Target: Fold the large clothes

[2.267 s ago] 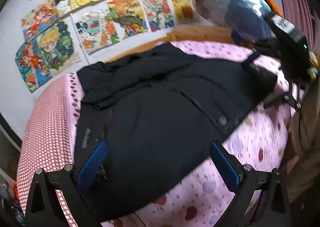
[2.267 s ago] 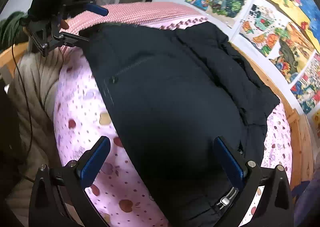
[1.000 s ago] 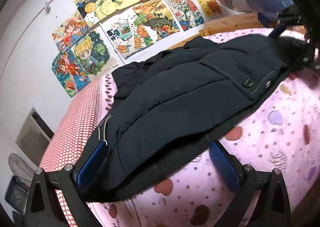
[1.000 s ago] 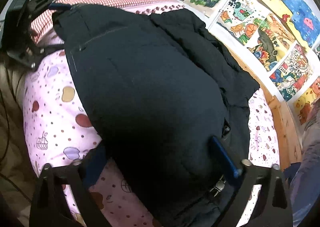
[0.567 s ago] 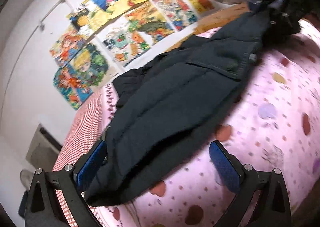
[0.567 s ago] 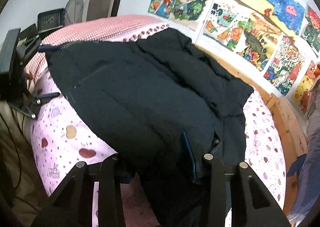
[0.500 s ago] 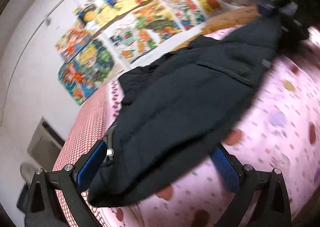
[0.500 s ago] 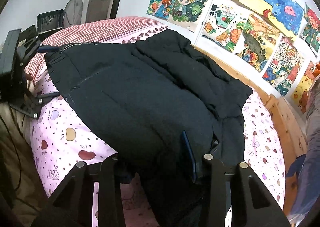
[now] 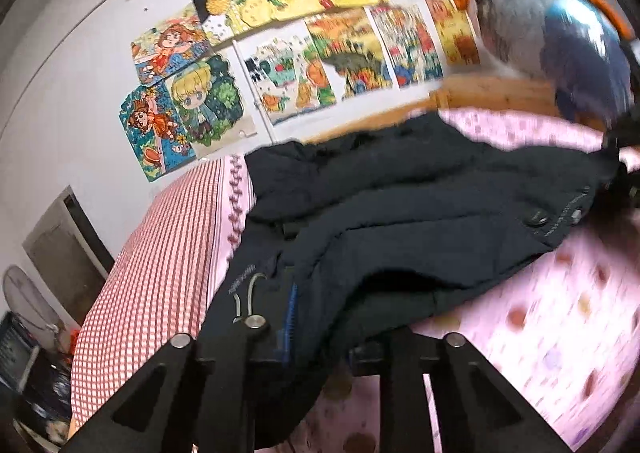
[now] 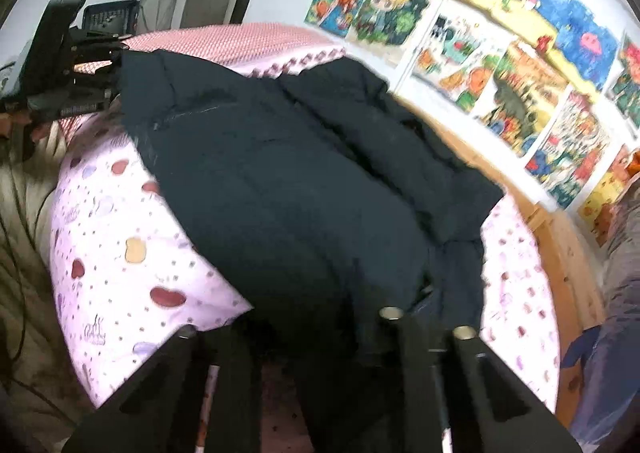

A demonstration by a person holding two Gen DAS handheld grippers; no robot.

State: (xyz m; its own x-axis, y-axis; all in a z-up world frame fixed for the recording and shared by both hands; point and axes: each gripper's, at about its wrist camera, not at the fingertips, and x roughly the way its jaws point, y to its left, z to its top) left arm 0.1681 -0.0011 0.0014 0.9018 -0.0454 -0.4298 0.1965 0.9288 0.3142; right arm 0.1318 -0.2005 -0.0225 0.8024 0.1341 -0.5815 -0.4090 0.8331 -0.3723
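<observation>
A large black padded jacket (image 9: 404,213) lies spread across a bed with a pink spotted sheet (image 9: 560,325). My left gripper (image 9: 320,337) is shut on the jacket's near corner by a grey drawcord. In the right wrist view the jacket (image 10: 288,181) fills the middle. My right gripper (image 10: 316,329) is shut on the jacket's edge at the other near corner. The left gripper (image 10: 108,65) shows far off at the upper left, gripping the far corner. Fabric hides the pads of both grippers.
A red-checked cover (image 9: 152,273) lies at the bed's left end. Colourful drawings (image 9: 312,53) hang on the white wall behind. A wooden bed rail (image 10: 560,249) runs along the wall side. A person's blue sleeve (image 9: 580,53) is at the upper right. A fan (image 10: 160,1) stands beyond the bed.
My left gripper has closed on the jacket's corner; it was open half a second ago. My right gripper stays shut on the jacket. The jacket's near edge has lifted slightly.
</observation>
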